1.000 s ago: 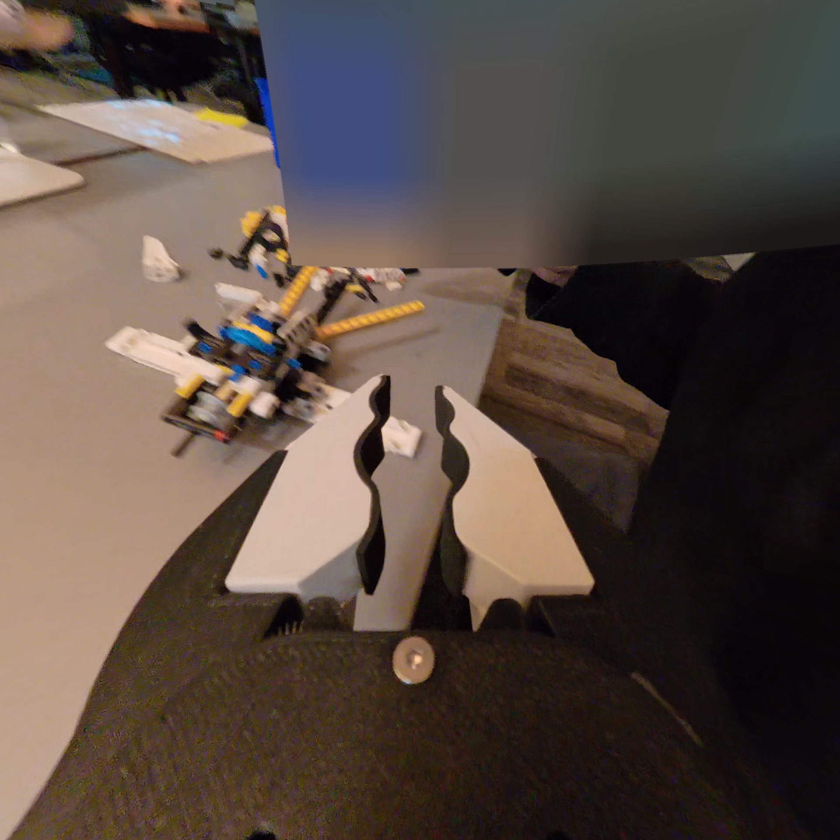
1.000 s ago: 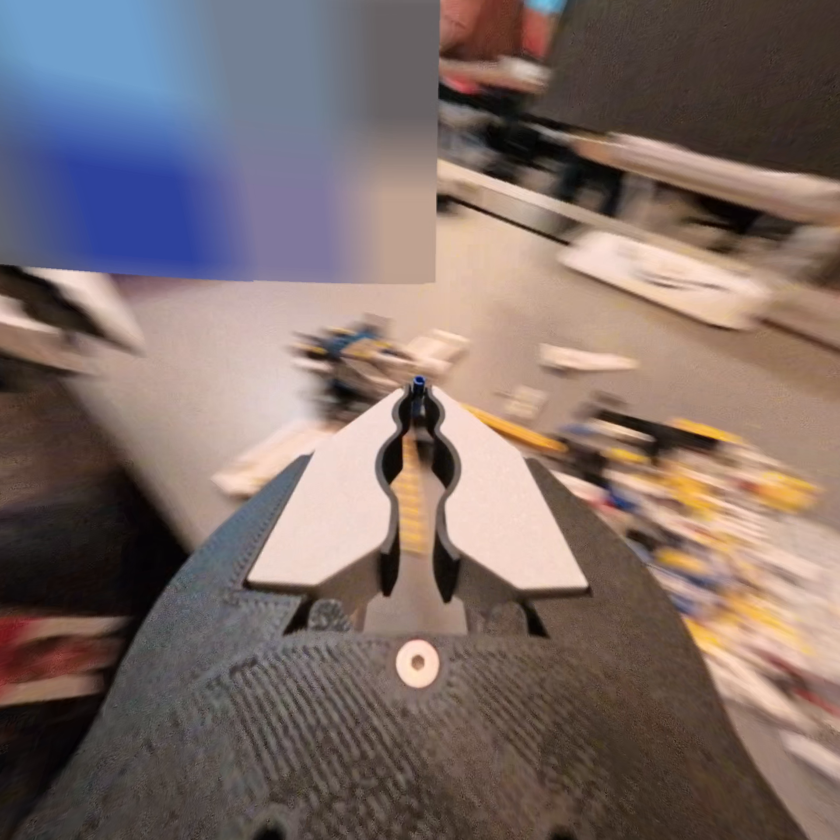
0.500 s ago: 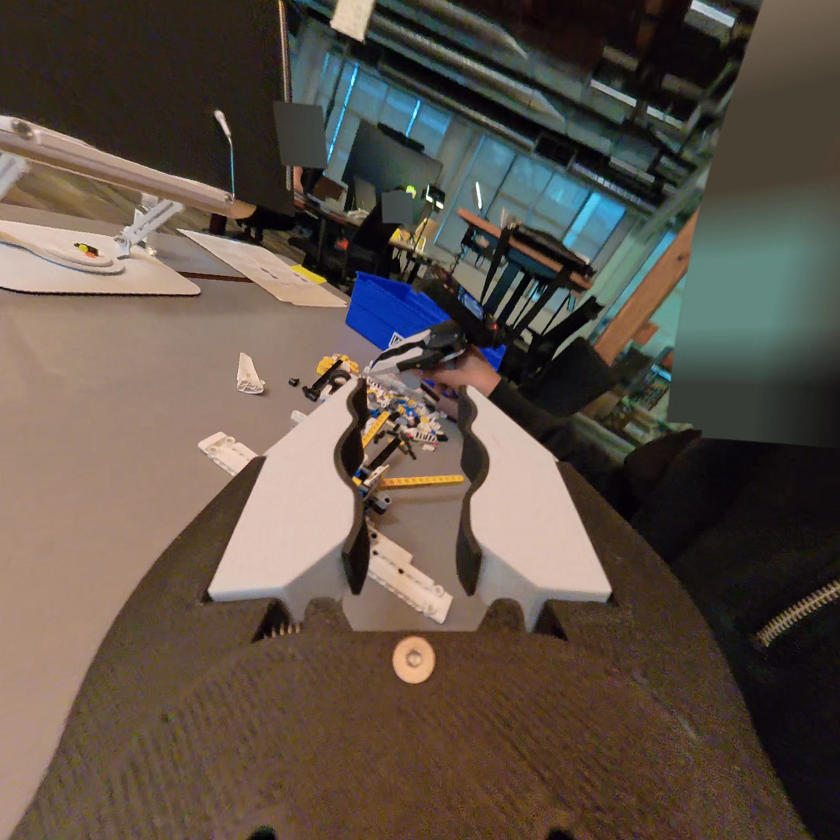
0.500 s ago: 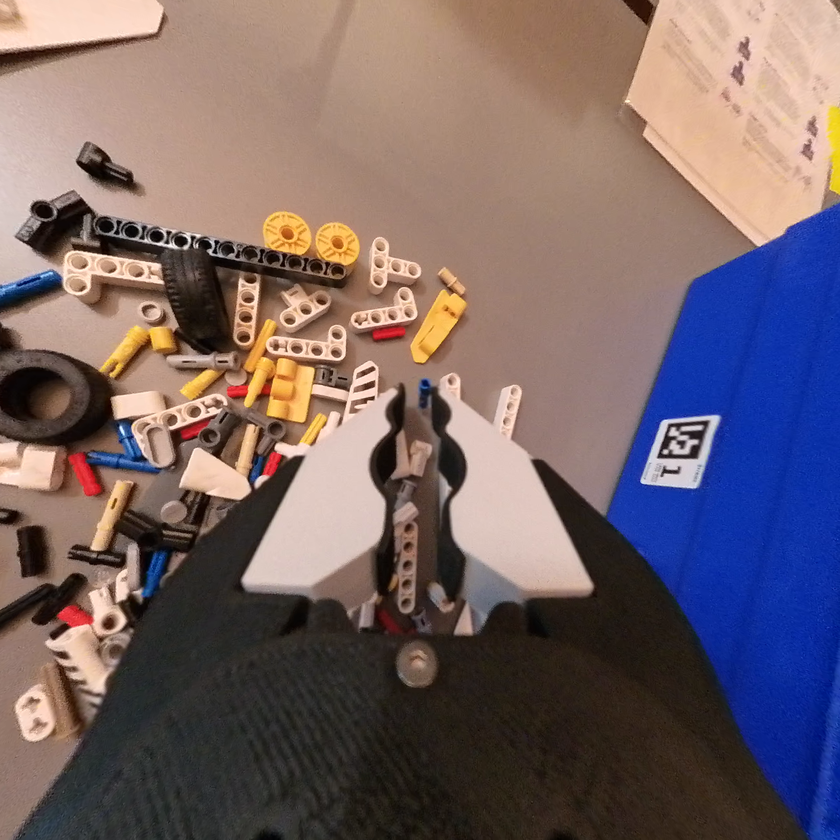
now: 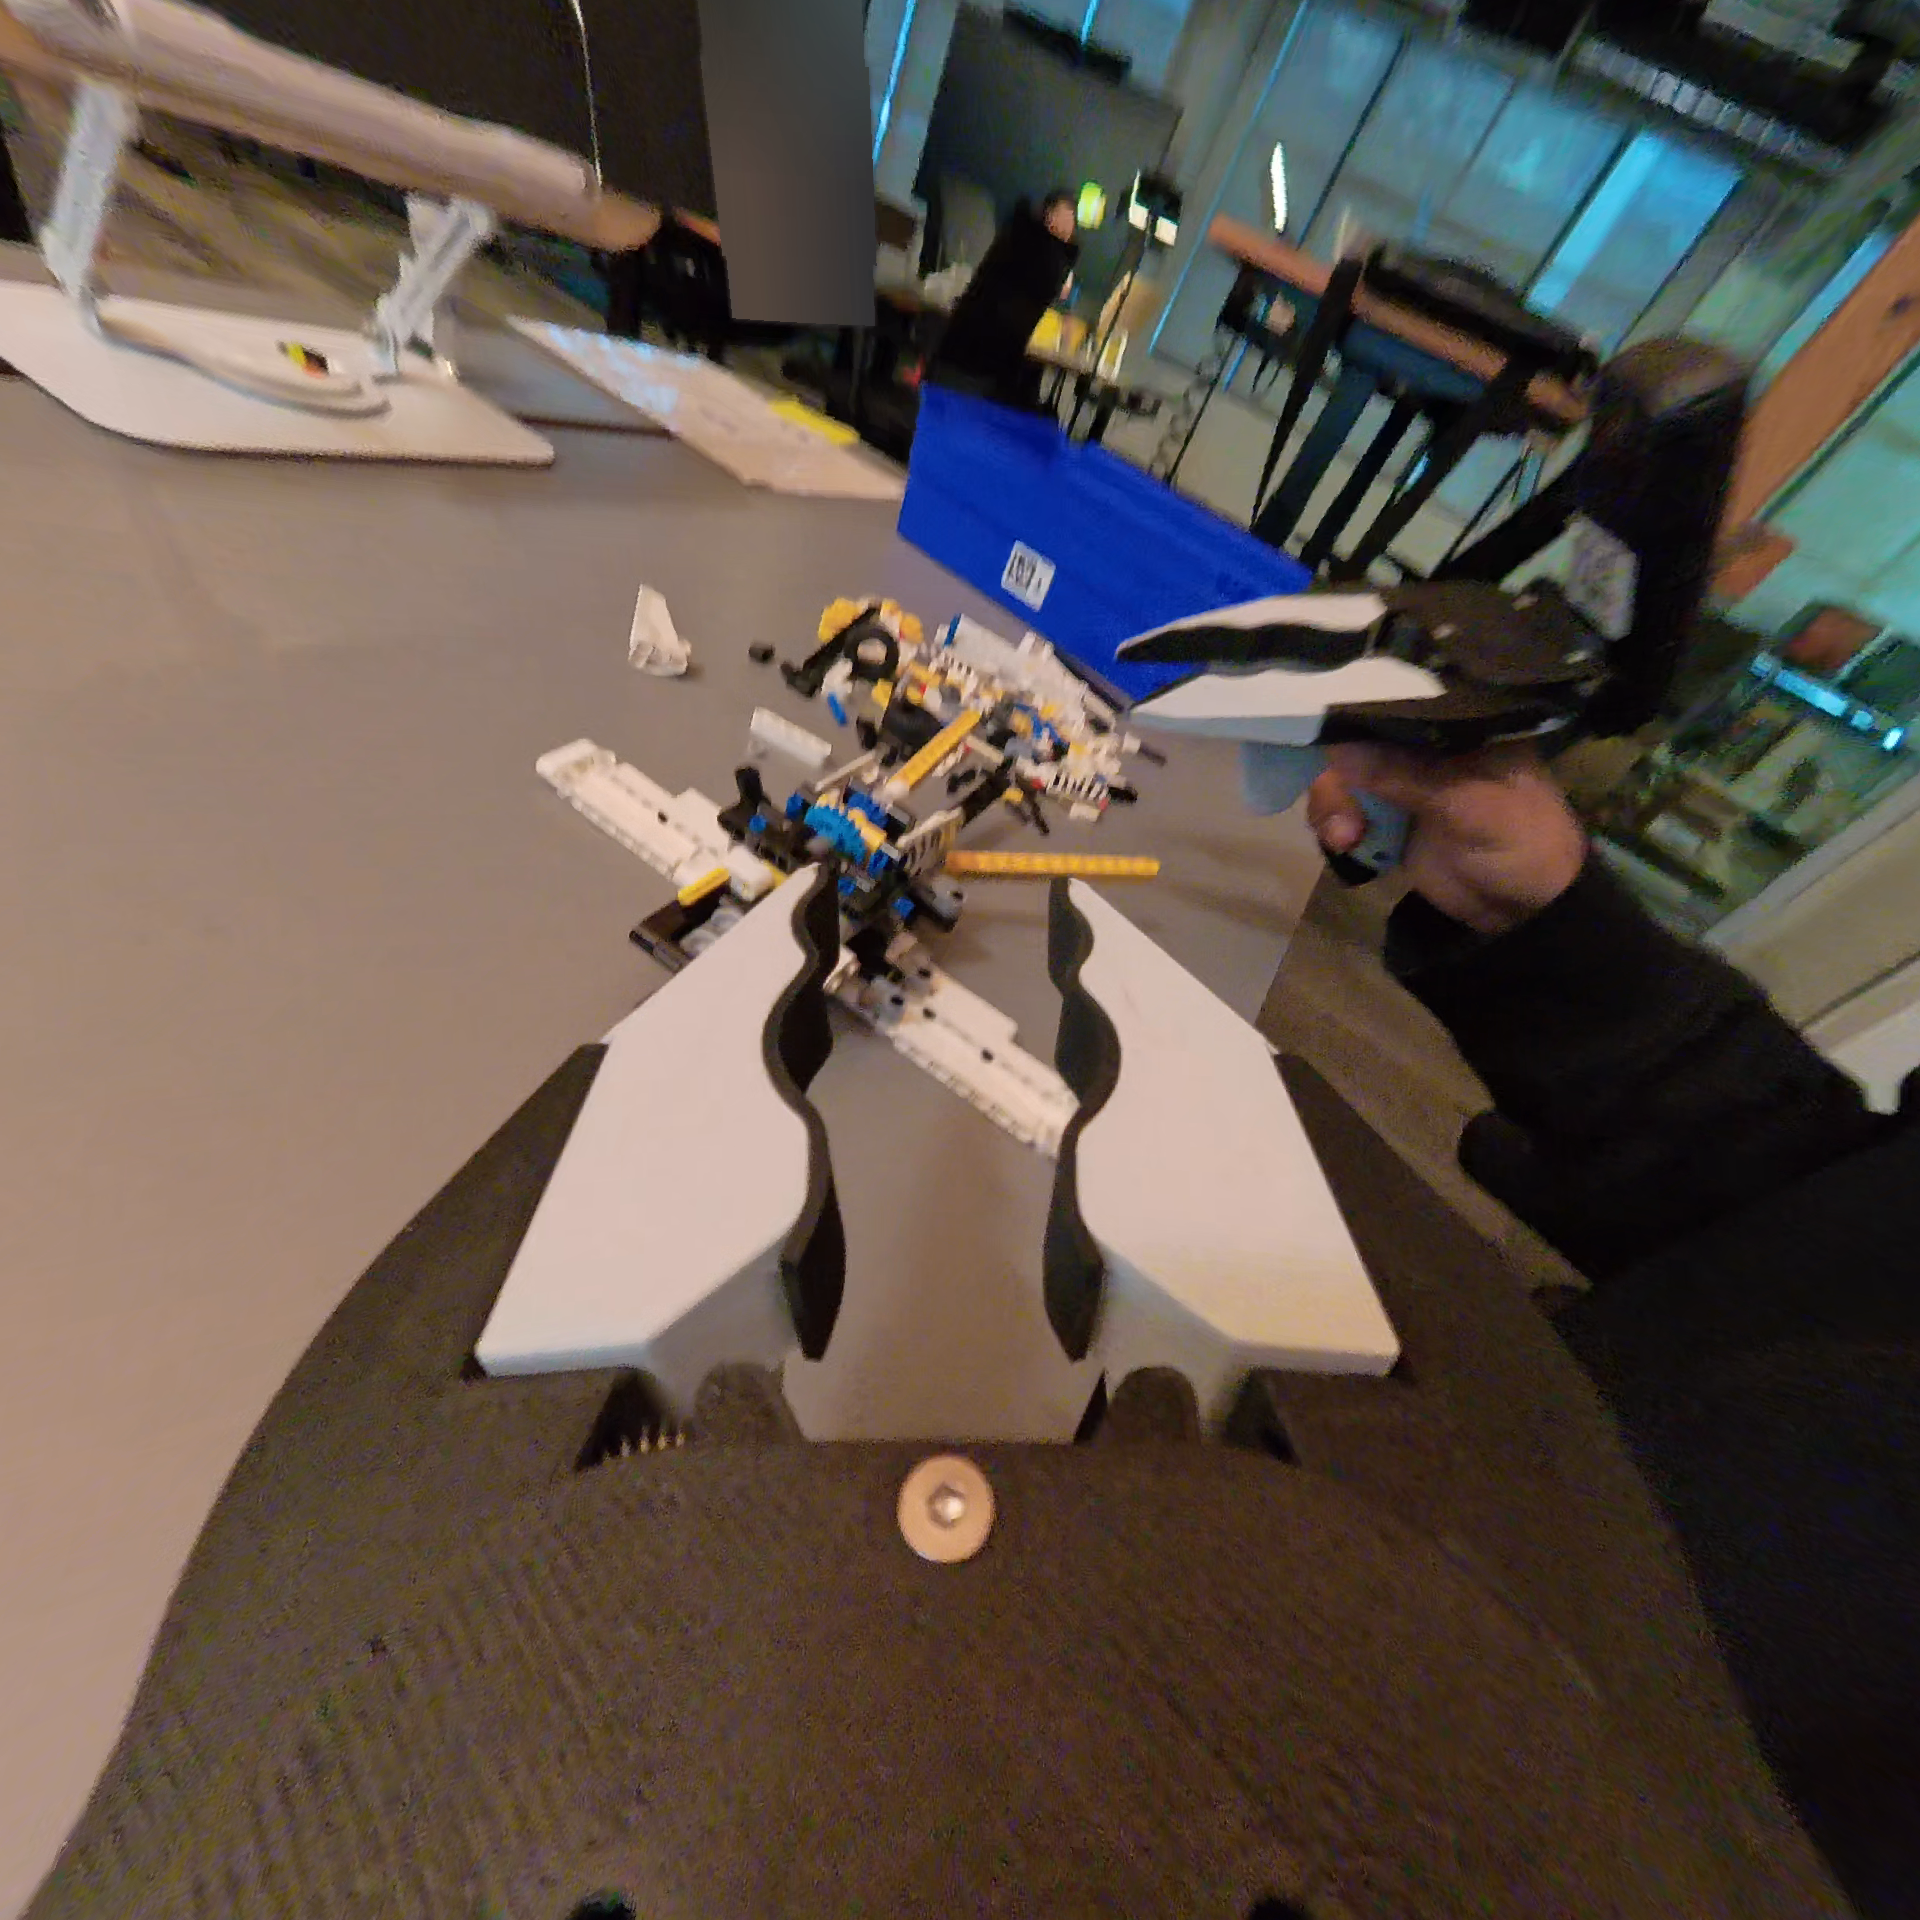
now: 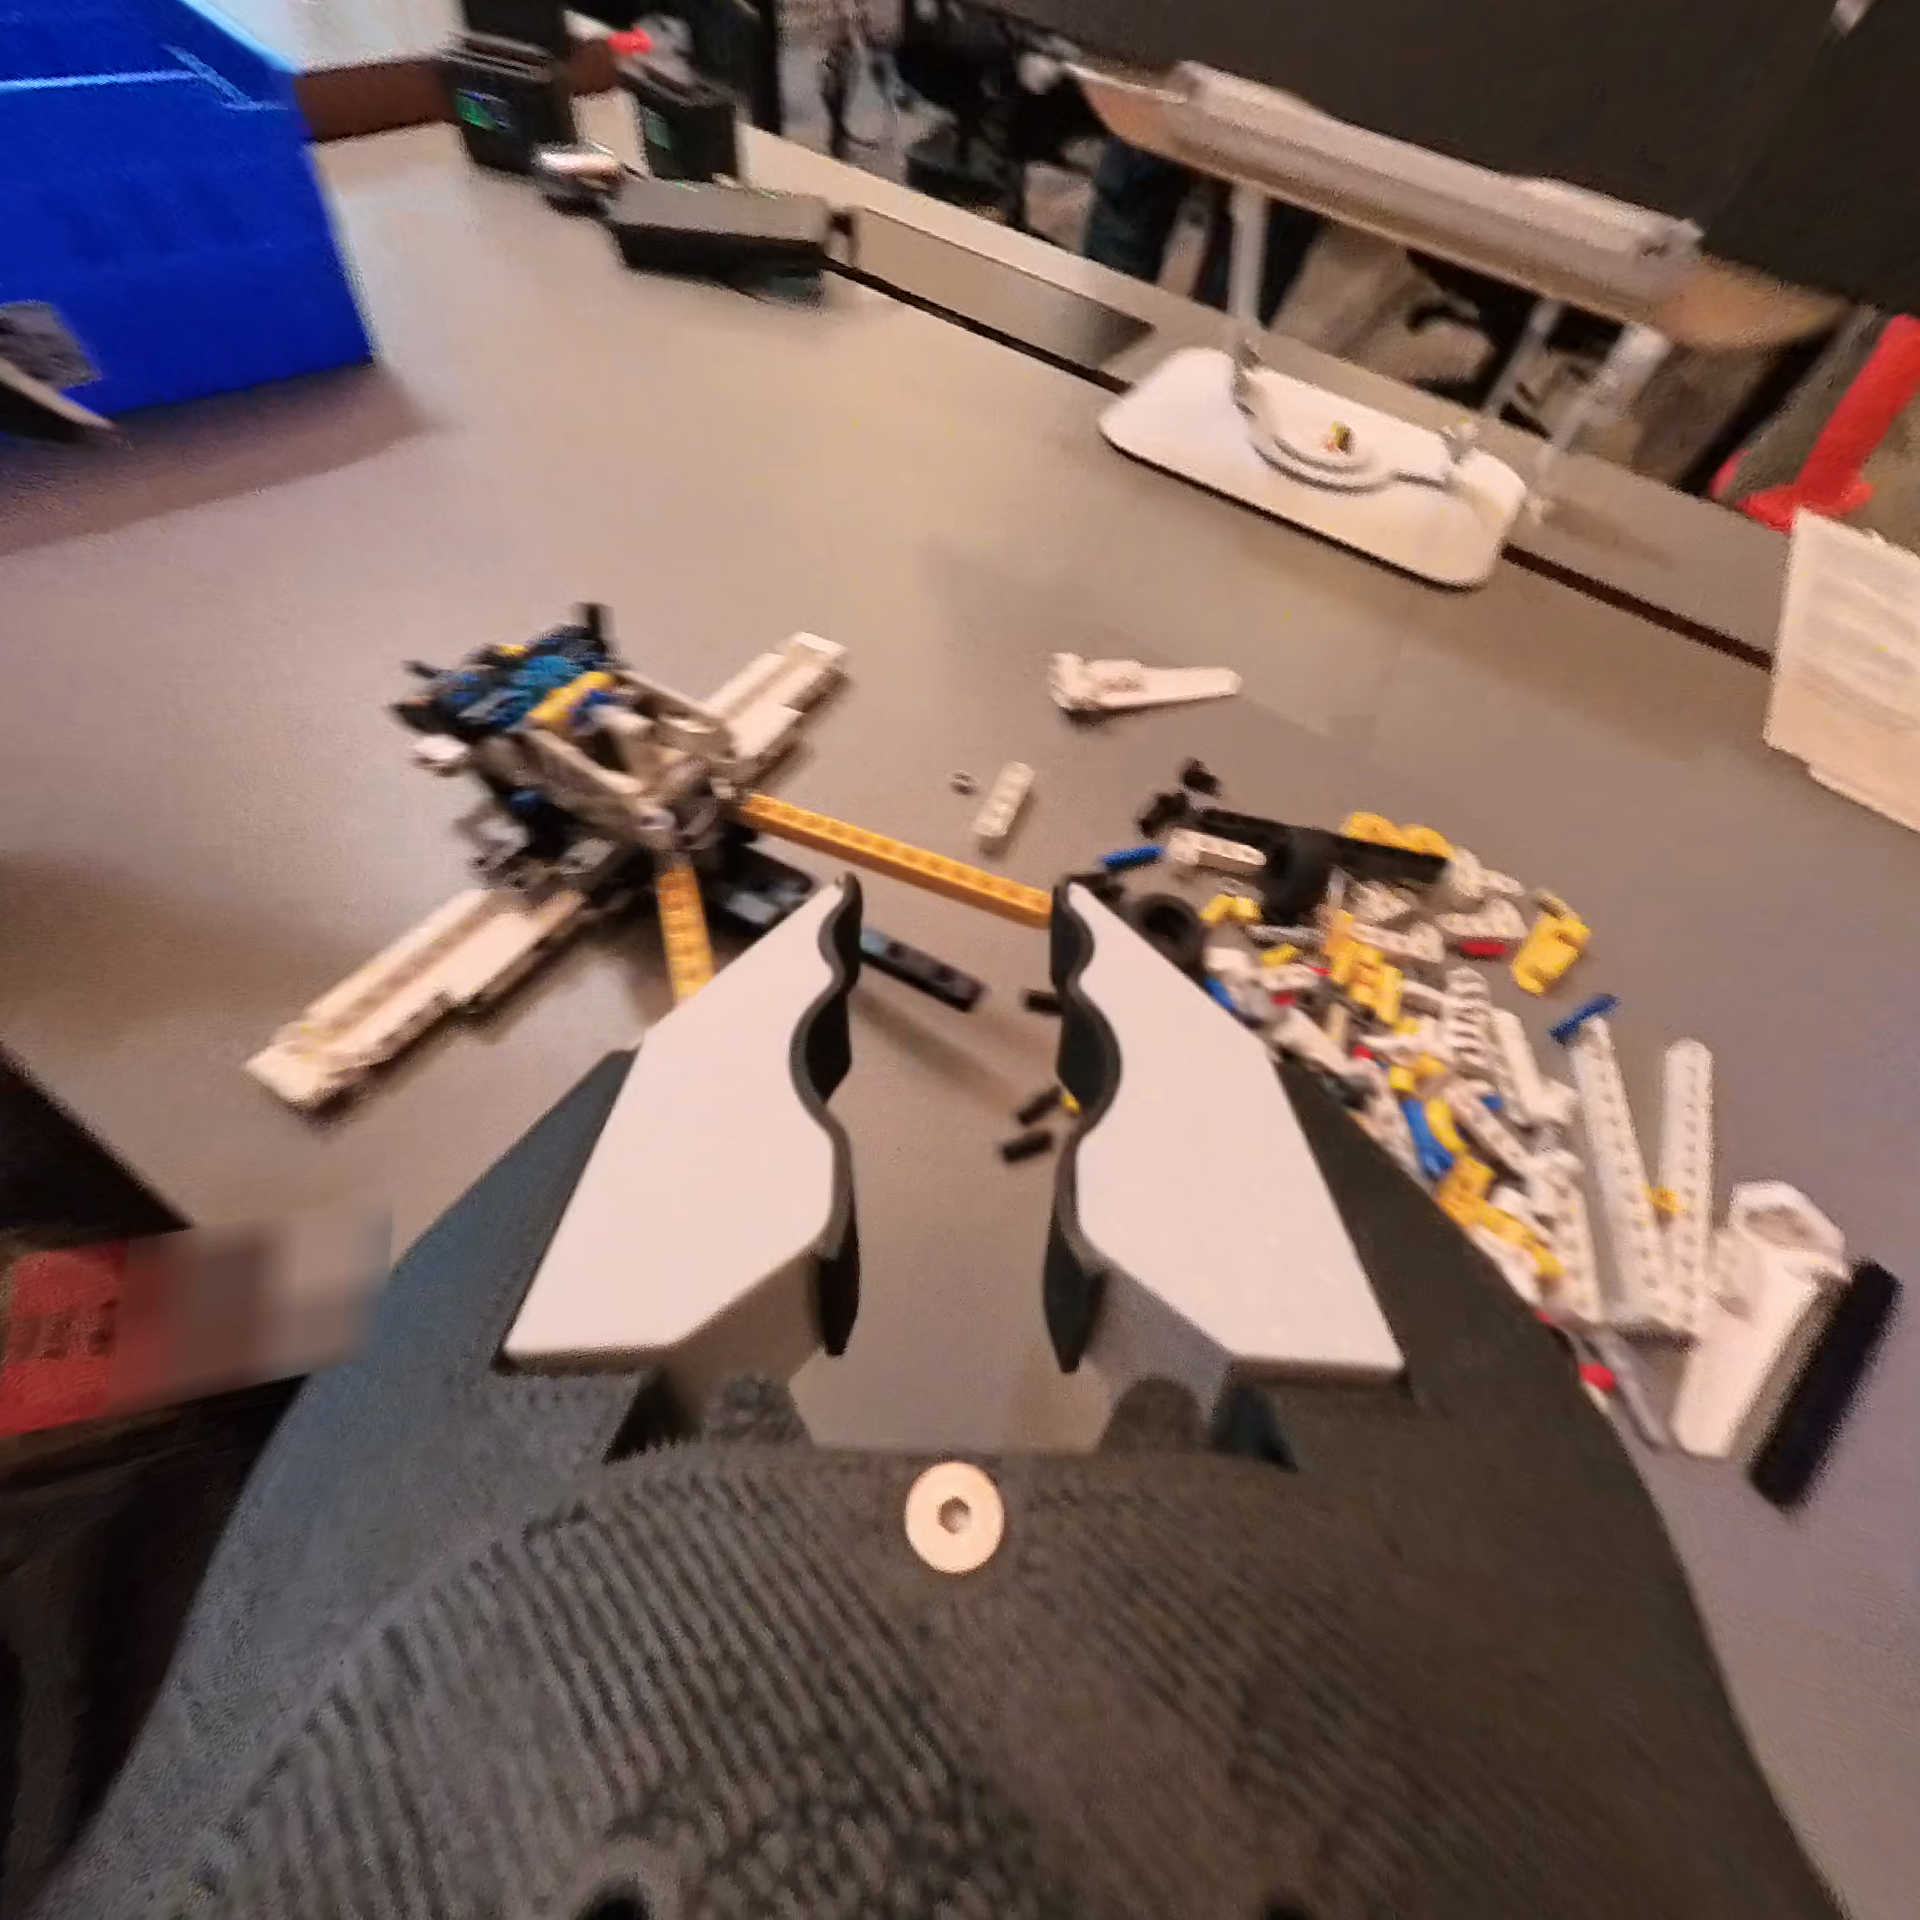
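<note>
A part-built brick model (image 5: 842,821) with white wing panels, blue gears and yellow beams lies on the grey table (image 5: 260,831). My left gripper (image 5: 940,894) hovers just short of it, open, with nothing between the pads. In the right wrist view the same model (image 6: 582,748) lies ahead to the left, with a long yellow beam (image 6: 894,857) sticking out towards my right gripper (image 6: 956,894). That gripper is open and empty above the table. It also shows in the left wrist view (image 5: 1132,681), held by a hand (image 5: 1455,831) at the right.
A pile of loose white, yellow, blue and black parts (image 6: 1403,987) lies to the right of my right gripper. A blue bin (image 5: 1070,540) stands behind the model. A white stand base (image 6: 1309,468) and papers (image 6: 1849,675) sit farther back. The table's edge (image 5: 1288,914) is at the right. The gap from one gripper's tips to the other's is roughly 20 cm.
My right gripper was shut on a small blue pin over the parts pile; now it is open, the pin is gone from it, and it faces the model. My left gripper has opened wider.
</note>
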Demonstrator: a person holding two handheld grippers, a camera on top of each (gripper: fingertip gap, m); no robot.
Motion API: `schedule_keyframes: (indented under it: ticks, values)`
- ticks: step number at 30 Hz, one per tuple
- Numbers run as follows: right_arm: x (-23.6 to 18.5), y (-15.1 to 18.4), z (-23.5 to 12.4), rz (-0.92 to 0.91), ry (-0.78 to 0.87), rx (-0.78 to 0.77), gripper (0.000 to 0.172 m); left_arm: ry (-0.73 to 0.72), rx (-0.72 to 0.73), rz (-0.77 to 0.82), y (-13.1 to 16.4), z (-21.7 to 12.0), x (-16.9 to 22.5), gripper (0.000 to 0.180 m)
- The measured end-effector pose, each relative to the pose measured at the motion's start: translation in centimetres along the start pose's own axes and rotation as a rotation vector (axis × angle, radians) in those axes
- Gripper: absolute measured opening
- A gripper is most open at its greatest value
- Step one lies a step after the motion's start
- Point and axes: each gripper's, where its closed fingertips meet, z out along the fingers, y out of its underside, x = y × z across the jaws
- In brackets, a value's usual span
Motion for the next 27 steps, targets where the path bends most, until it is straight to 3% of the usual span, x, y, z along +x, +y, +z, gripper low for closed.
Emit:
schedule_keyframes:
  ticks: [4,10,13,20,27]
  values:
    - [-5.1,-1.0,0.5,-0.107,-0.094,0.056,0.036,0.038,-0.182,0.109,2.1,1.4,-0.9,0.043]
    - [-9.8,-1.7,3.4,-0.303,-0.272,0.02,0.042,0.041,-0.354,0.334,2.6,4.3,-3.7,0.028]
    - [-10.5,-2.5,5.2,-0.398,-0.33,0.026,0.044,0.093,-0.423,0.372,3.3,5.3,-4.4,0.016]
    - [-11.4,-2.8,7.4,-0.436,-0.59,0.0,0.044,0.181,-0.457,0.437,3.8,6.4,-4.5,0.01]
    - [-10.2,-1.0,9.5,-0.482,-0.771,-0.171,0.065,0.261,-0.468,0.418,3.9,7.4,-4.1,0.003]
